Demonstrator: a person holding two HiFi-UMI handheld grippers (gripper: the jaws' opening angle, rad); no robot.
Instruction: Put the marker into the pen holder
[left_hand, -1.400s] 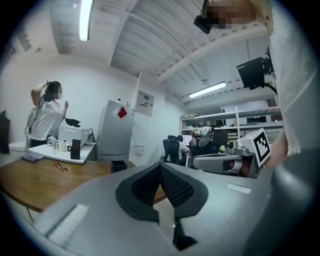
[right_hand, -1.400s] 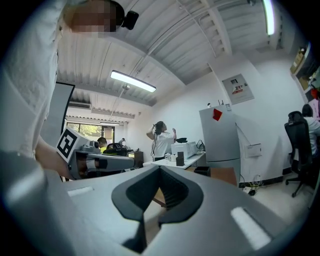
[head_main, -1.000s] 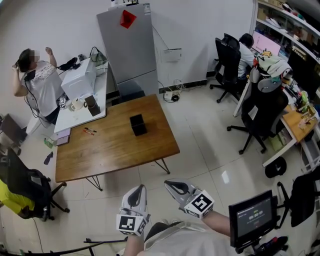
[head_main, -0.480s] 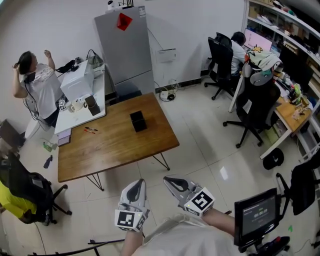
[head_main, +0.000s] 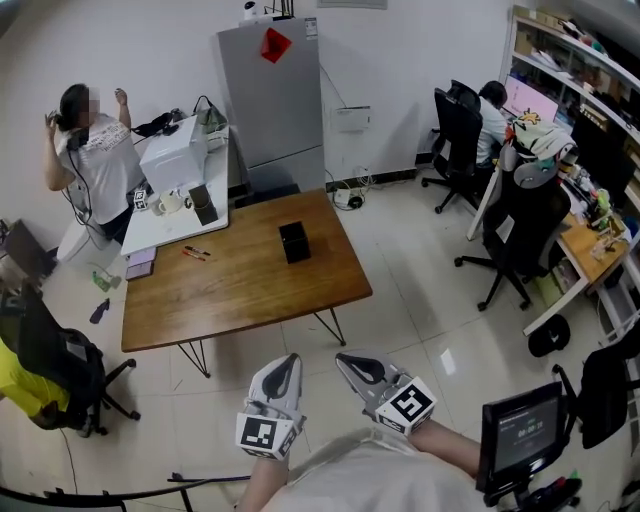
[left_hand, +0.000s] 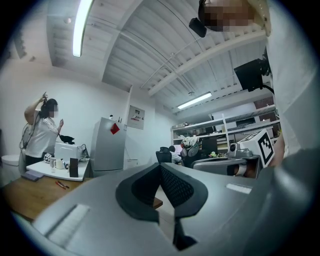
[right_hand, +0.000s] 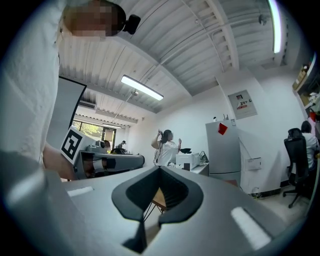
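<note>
Both tools hang at the lower centre of the head view, over the floor and well short of the wooden counter (head_main: 250, 295). The left tool (head_main: 283, 366) has its jaws pressed together with nothing between them, as its own view shows (left_hand: 160, 167). The right tool (head_main: 358, 366) is likewise closed and empty (right_hand: 159, 170).

The marker (head_main: 195, 251), red and dark, lies flat on the counter towards the upper left of the frame, near the counter's far left edge. It also shows small at the left edge of the left tool's view (left_hand: 61, 185). Its long axis runs roughly left to right across the frame, dipping slightly to the right. The pen holder (head_main: 294, 242), a black box, stands upright on the counter, well to the right of the marker.

From the tools, the marker lies up and to the left, so the left tool looks the nearer. The task seems not yet begun: the person must first close in on the counter, and the tool must open before any pickup.
</note>
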